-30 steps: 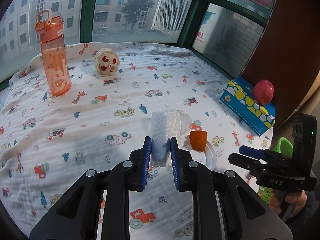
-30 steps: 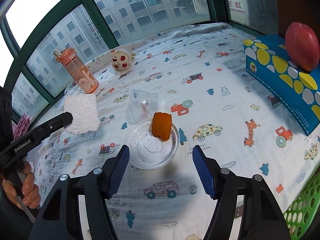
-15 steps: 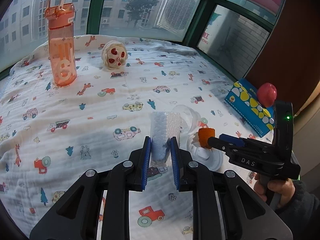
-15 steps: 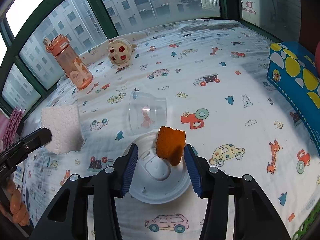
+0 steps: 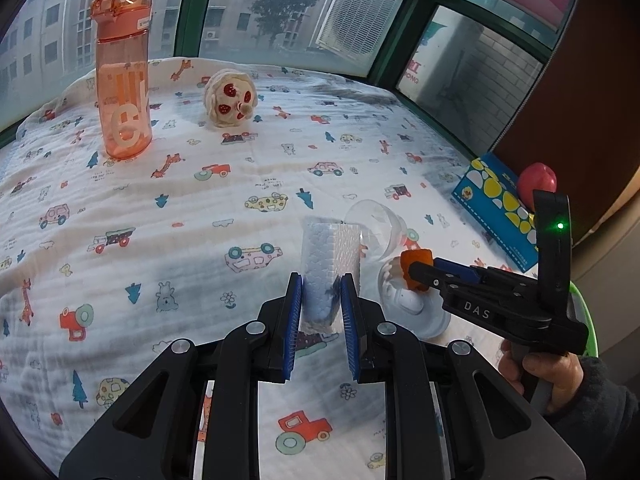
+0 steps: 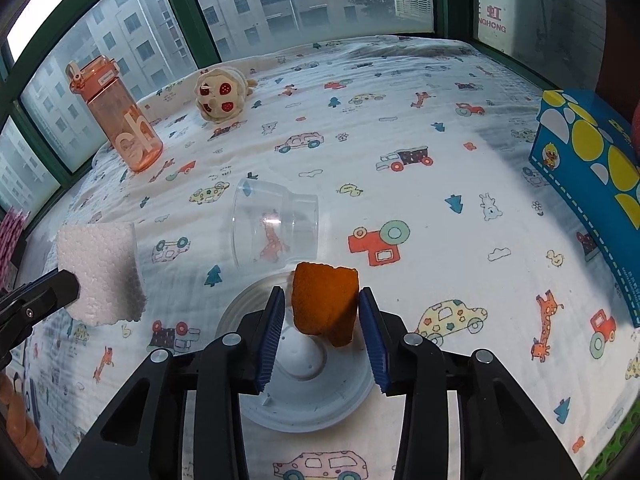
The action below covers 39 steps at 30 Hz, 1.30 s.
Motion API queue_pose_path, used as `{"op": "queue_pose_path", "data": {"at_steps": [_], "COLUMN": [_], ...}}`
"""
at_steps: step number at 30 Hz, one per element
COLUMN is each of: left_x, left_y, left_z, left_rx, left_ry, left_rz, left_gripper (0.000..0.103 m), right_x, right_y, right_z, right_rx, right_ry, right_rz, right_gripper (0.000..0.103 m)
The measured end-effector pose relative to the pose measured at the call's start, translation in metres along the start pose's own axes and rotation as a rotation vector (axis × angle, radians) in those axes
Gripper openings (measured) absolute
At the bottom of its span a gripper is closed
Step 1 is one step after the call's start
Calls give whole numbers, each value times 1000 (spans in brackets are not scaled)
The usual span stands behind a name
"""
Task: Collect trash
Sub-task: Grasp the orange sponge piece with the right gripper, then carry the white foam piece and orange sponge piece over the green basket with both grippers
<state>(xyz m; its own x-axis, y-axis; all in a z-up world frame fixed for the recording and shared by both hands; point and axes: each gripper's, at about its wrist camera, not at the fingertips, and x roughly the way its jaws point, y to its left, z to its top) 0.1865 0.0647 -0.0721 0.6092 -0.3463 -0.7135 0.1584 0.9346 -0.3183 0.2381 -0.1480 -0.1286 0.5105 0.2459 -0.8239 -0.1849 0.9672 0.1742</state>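
Observation:
My left gripper [image 5: 320, 300] is shut on a white foam block [image 5: 330, 268] and holds it above the printed cloth; the block also shows in the right wrist view [image 6: 100, 272]. My right gripper [image 6: 322, 312] has its blue pads around an orange sponge piece [image 6: 325, 304] standing on a white plastic lid [image 6: 304, 392]. Small gaps show between the pads and the sponge. A clear plastic cup [image 6: 276, 228] lies on its side just behind the lid. In the left wrist view the right gripper [image 5: 424, 276] reaches the sponge [image 5: 416, 260] from the right.
An orange water bottle [image 5: 124, 76] and a round plush toy [image 5: 230, 98] stand at the back. A blue tissue box [image 6: 592, 184] with a red apple [image 5: 536, 182] on it sits at the right. A green basket rim [image 6: 616, 452] shows at the lower right.
My right gripper moved forward and narrowed its jaws around the orange sponge. My left gripper kept hold of the foam block and shifted slightly.

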Motion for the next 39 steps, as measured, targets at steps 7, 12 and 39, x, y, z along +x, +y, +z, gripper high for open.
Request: {"op": "queue_pose_path", "data": {"at_steps": [7, 12, 39], "left_x": [0, -5, -28], "left_y": [0, -7, -151], "left_z": [0, -2, -35], "left_rx": [-1, 8, 195], "left_ry": [1, -3, 12], "left_rz": [-1, -3, -166], "left_gripper": [19, 19, 19], "right_x": [-6, -26, -186], "right_y": [-1, -2, -82], "right_z": [-3, -9, -99], "right_rx": [-4, 8, 150], "right_ry": [-16, -43, -190], "right_rz": [-8, 22, -37], "right_gripper": [26, 25, 25]}}
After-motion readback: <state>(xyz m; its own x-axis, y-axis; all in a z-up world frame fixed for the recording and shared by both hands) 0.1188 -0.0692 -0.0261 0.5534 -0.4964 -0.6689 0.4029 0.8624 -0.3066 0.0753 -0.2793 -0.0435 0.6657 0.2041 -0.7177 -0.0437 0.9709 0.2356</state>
